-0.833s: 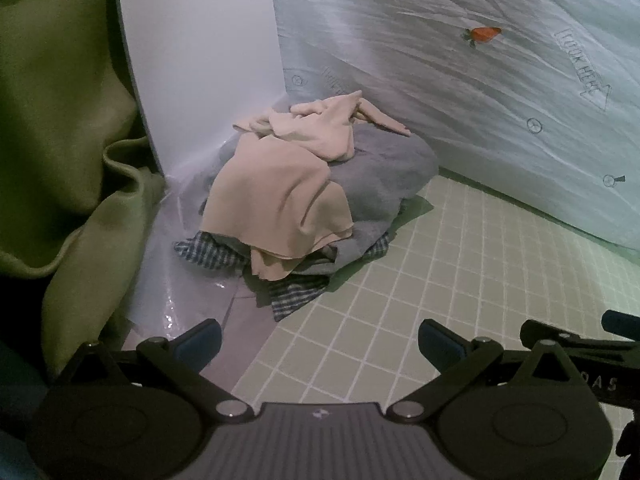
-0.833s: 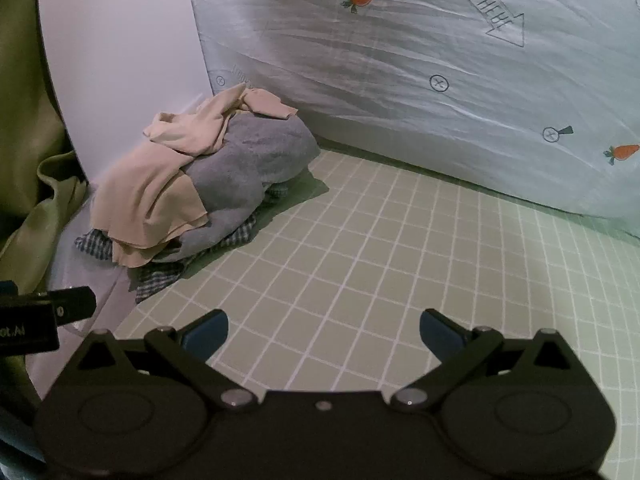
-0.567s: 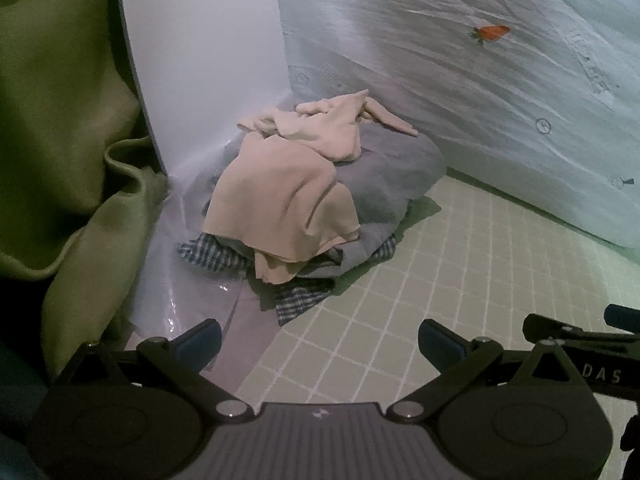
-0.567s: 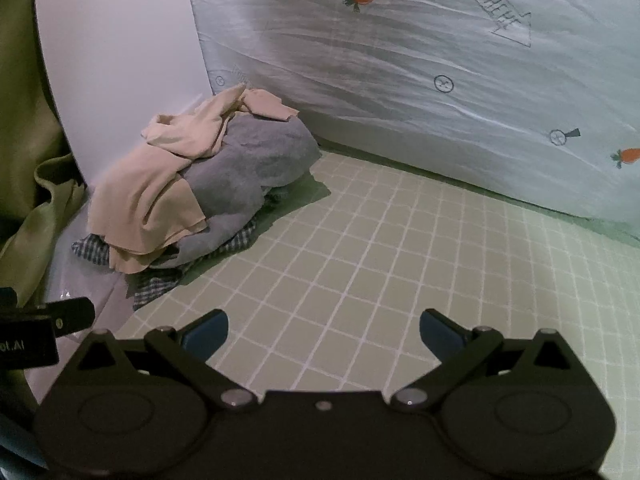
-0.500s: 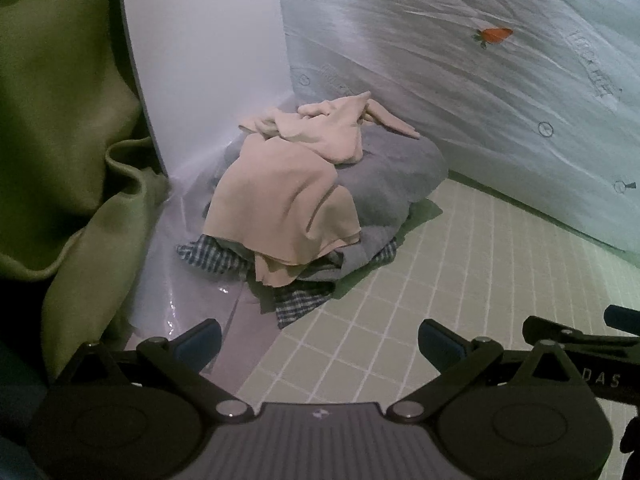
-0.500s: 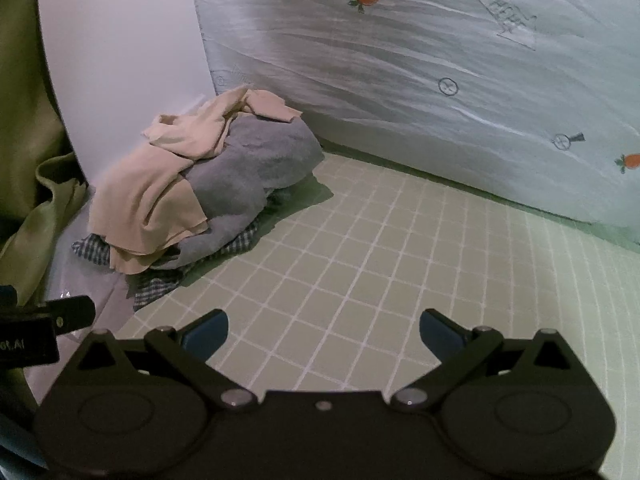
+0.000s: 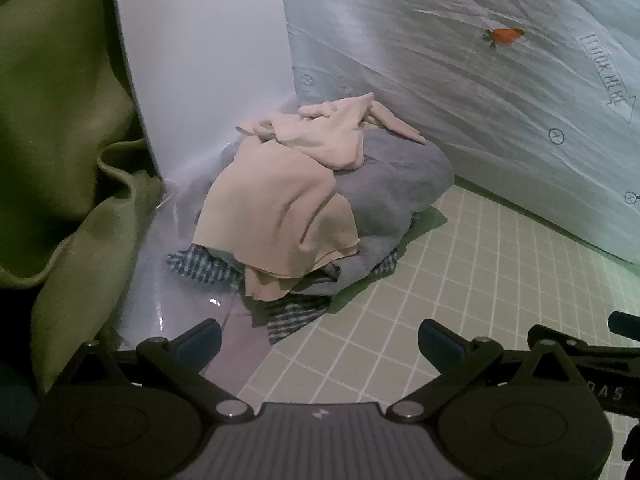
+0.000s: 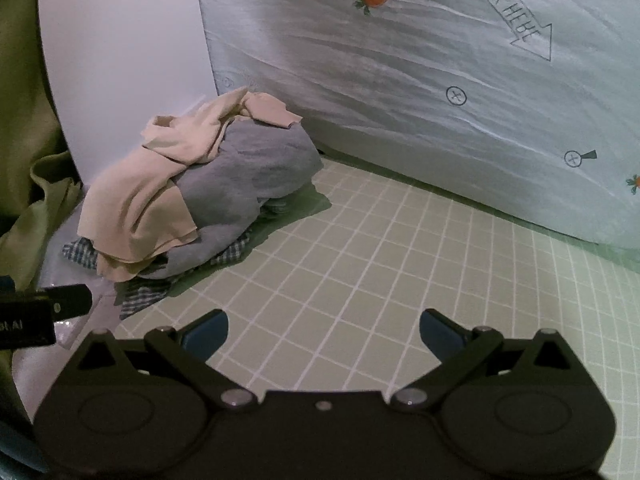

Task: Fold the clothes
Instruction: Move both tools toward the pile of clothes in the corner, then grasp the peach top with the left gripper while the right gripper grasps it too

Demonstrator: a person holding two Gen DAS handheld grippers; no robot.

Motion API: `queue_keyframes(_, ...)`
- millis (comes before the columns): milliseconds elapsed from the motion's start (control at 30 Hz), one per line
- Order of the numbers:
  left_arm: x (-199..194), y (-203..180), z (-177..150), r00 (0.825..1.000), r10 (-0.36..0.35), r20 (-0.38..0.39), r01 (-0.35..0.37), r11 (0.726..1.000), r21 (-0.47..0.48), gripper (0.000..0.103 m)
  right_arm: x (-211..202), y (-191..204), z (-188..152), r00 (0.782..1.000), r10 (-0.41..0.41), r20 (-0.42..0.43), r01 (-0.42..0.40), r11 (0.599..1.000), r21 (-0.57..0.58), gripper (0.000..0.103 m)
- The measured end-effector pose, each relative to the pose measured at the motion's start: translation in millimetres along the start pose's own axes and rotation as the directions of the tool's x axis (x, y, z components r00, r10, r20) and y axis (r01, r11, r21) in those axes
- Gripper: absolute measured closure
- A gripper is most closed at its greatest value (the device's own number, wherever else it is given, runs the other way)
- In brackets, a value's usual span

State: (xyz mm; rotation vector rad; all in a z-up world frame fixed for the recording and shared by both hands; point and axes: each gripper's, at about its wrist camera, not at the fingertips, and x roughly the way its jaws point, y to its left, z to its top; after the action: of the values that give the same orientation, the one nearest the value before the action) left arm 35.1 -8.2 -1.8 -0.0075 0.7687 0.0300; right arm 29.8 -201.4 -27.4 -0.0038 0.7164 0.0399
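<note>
Clothes (image 7: 320, 208) lie heaped in the corner where a white panel (image 7: 208, 60) meets a pale printed sheet (image 7: 460, 92), a beige garment (image 7: 276, 208) draped over a grey one (image 7: 396, 184) with checked fabric (image 7: 208, 266) poking out beneath, all resting at the edge of a green gridded mat (image 8: 380, 280). Both the left gripper (image 7: 318, 338) and the right gripper (image 8: 324, 332) hover well short of the pile, fingers (image 7: 200, 338) spread wide and grasping nothing, with green cloth (image 7: 60, 128) bunched at the left.

"LOOK HERE" stands inside an arrow outline (image 8: 510, 20) printed on the pale sheet (image 8: 400, 80), well beyond the fingers, up right.
</note>
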Motion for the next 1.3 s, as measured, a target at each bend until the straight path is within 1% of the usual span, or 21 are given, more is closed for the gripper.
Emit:
queue_keyframes(567,28,-21,13,0.999,-0.028,-0.025,0.030,0.998,0.059,0.000,17,-19,8,0.999,-0.032,-0.023,0.033,0.998,0.048,0.000)
queue_keyframes(967,36,-21,14,0.999,-0.031,-0.041,0.033,0.998,0.055,0.000,24,-21,9,0.998,-0.036,-0.046,0.039,0.998,0.048,0.000)
queue_keyframes(1300,53,-22,20,0.997,-0.028,-0.067,0.033,0.997,0.067,0.000,40,-19,11,0.996,-0.042,-0.082,0.047,0.997,0.064,0.000)
